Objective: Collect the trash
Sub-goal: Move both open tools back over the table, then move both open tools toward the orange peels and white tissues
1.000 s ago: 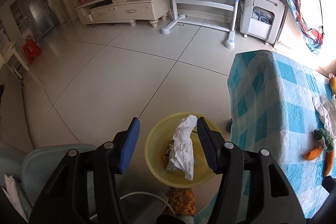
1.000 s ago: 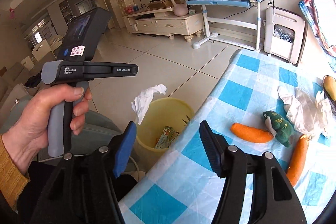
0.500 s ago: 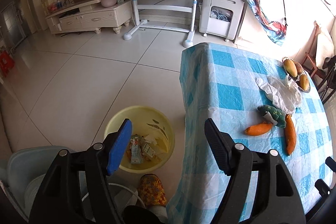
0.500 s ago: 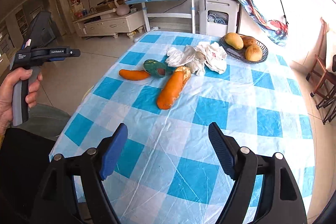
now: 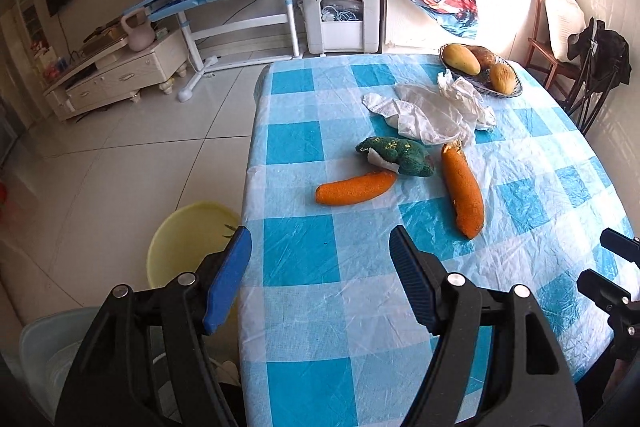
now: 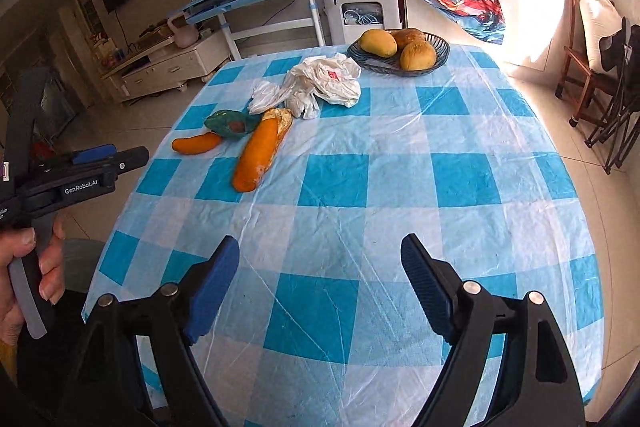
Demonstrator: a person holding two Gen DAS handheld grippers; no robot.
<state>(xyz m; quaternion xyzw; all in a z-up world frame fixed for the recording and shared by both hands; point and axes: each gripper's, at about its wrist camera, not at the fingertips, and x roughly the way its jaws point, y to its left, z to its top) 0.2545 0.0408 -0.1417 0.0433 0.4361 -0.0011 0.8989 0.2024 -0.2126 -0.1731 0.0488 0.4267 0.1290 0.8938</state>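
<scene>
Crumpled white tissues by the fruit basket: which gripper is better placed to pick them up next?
Probably the left. Both the left gripper and the right gripper have jaws open and empty, but the left sits beside the yellow bin, and the crumpled white tissues lie ahead of it.

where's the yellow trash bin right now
In the left wrist view the round yellow plastic trash bin stands on the tiled floor off the left edge of the blue checked table, partly behind the open left tool.
</scene>
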